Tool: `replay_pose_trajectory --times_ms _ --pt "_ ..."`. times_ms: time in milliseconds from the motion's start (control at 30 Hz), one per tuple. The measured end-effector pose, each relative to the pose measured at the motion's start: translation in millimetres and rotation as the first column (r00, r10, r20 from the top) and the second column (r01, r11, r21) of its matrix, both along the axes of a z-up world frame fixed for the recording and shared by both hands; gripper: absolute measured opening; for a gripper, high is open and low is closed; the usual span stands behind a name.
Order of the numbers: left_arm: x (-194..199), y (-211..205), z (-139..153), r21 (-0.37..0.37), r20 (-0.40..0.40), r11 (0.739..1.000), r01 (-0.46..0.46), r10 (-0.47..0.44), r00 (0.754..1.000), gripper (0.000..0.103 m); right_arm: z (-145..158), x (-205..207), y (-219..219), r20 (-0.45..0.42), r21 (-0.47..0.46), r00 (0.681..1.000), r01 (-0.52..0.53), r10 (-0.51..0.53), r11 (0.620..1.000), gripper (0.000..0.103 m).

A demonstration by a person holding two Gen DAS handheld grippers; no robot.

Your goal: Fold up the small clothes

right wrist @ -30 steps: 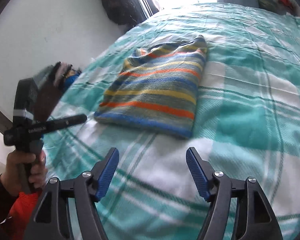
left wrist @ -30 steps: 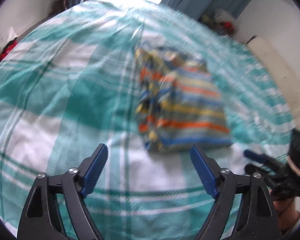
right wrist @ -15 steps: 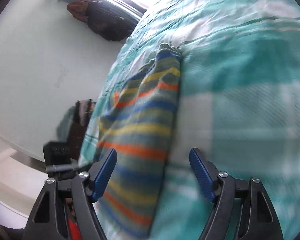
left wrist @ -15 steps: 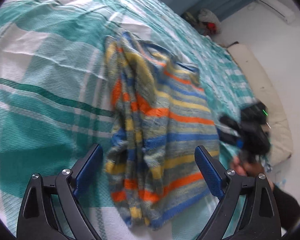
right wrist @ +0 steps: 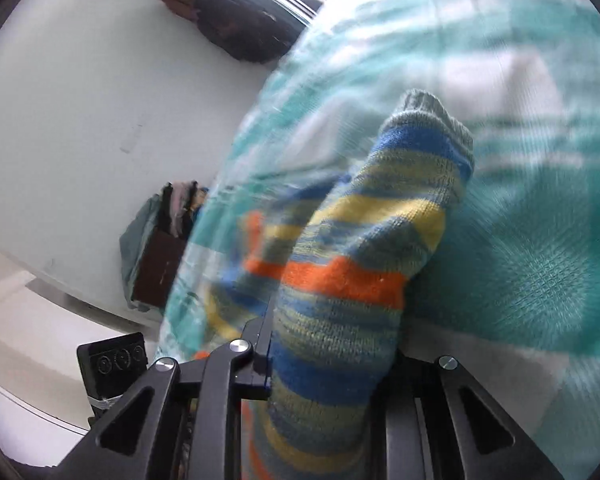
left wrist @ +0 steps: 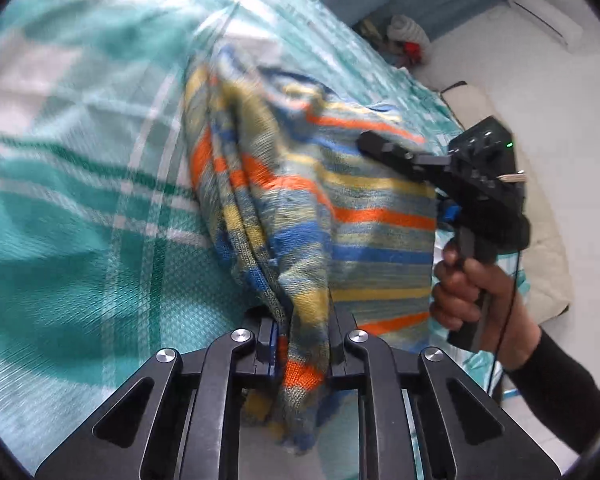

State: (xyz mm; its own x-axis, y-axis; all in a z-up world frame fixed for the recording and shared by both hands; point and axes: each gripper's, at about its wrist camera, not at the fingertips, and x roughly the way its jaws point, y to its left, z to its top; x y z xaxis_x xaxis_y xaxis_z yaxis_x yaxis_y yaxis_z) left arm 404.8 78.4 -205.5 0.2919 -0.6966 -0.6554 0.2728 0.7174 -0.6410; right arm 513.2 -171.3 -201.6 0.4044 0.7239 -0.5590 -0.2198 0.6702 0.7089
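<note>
Motion blur is smearing much of both views, and the tips of both tongs are lying hidden under knit. One striped sweater [left wrist: 340,208] is lying on the teal checked bed [left wrist: 80,240]. The left tongs [left wrist: 302,344] are closing, bunching its near edge between the pads. The right tongs [right wrist: 328,356] are closing on a second fold. A hand [left wrist: 476,292] is gripping the right handle, angled down toward the bed.

Coarse knitted striped sweater [left wrist: 364,236] lies on woven cotton bedspread [left wrist: 72,240].
</note>
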Motion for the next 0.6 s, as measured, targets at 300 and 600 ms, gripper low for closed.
replay_pose_trajectory --times_ms 300,600 --pt "-43.2 37.8 113.5 -0.031 0.202 1.000 -0.007 0.013 0.979 0.014 130.2 -46.6 42.9 0.231 0.032 0.968 -0.103 0.093 0.994 0.022" --pt "-53.3 50.7 44.8 0.158 0.047 0.987 -0.042 0.035 0.998 0.068 102.0 -45.4 63.8 0.073 0.009 0.995 -0.070 0.069 0.998 0.060"
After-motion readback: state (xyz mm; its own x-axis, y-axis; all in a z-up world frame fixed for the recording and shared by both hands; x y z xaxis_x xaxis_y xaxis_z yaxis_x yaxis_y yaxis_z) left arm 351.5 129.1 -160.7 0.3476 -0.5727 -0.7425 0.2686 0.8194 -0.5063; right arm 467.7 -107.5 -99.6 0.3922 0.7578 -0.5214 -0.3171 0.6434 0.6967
